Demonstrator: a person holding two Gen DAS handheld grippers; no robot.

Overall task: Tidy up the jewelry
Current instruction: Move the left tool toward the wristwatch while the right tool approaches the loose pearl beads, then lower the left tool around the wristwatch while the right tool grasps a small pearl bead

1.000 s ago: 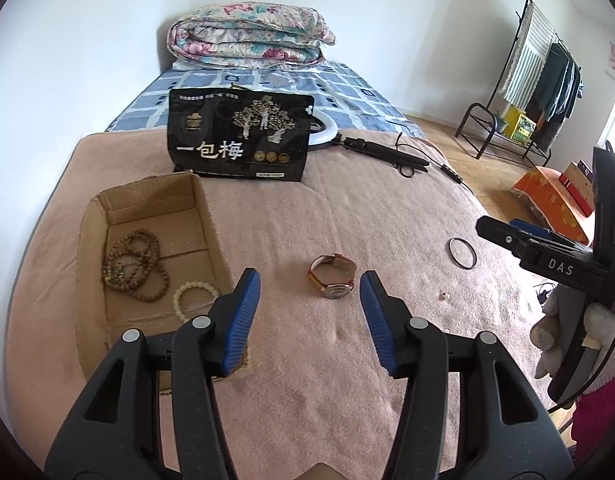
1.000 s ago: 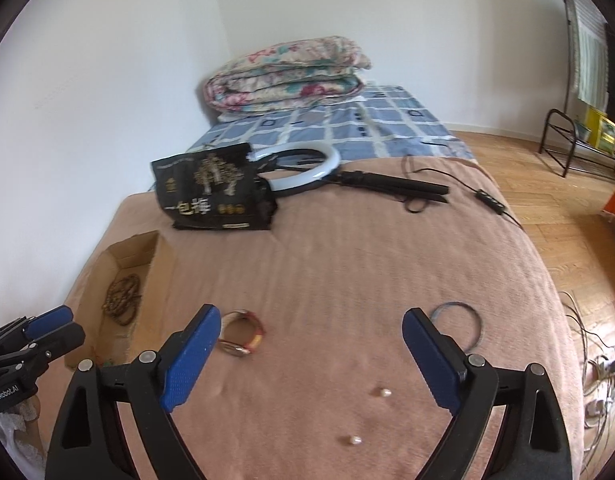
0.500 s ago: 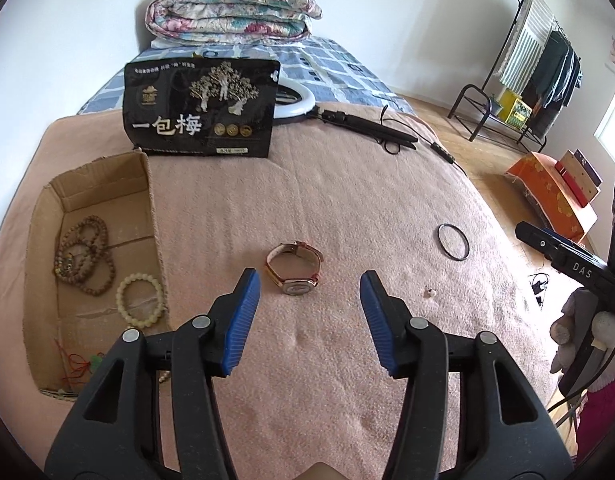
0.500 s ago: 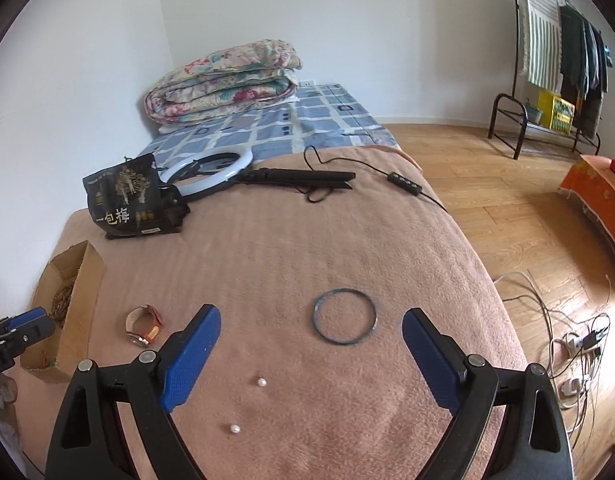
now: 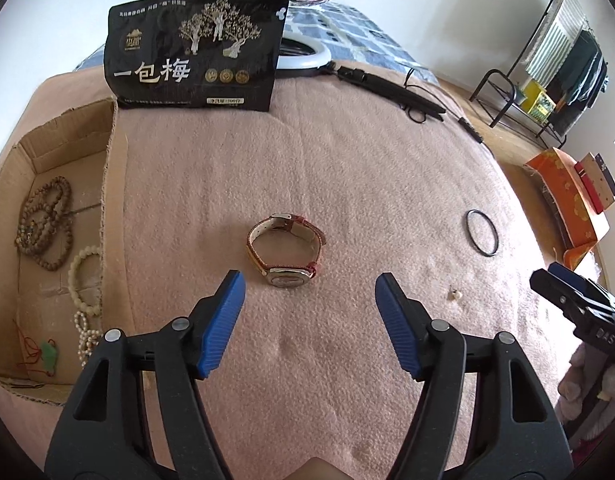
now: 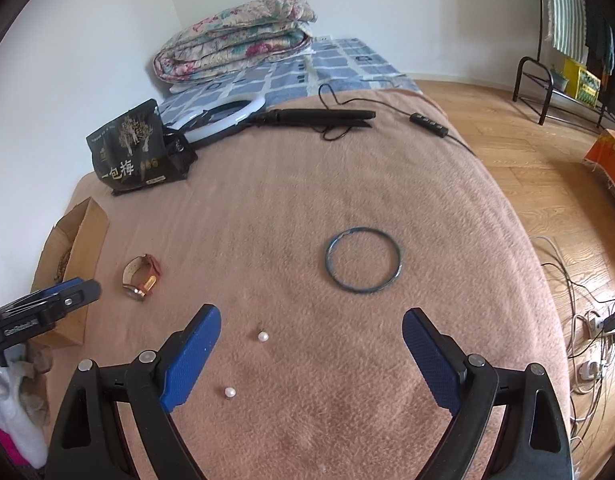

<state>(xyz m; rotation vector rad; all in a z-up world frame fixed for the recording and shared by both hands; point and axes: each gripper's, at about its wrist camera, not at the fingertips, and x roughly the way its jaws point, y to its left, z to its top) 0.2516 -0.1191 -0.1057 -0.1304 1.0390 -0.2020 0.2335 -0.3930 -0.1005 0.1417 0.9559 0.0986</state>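
A wristwatch (image 5: 285,250) with a red-brown strap lies on the pink blanket, just beyond my open, empty left gripper (image 5: 309,312); it also shows in the right wrist view (image 6: 141,276). A cardboard box (image 5: 111,184) at the left holds brown bead strings (image 5: 45,222), a pale bead bracelet (image 5: 81,276) and a green pendant (image 5: 49,356). A dark blue bangle (image 6: 363,259) lies ahead of my open, empty right gripper (image 6: 311,346). Two loose pearls (image 6: 263,336) (image 6: 229,392) lie between its fingers and near the left fingertip.
A black snack bag (image 5: 195,54) stands at the back, with a ring light (image 6: 223,118) and its black handle and cable (image 6: 319,116) beside it. A folded quilt (image 6: 235,38) lies behind. The bed's edge drops to a wooden floor (image 6: 547,148) on the right.
My left gripper has moved forward and lower toward the watch and opened wider. My right gripper has moved closer to the bangle and pearls.
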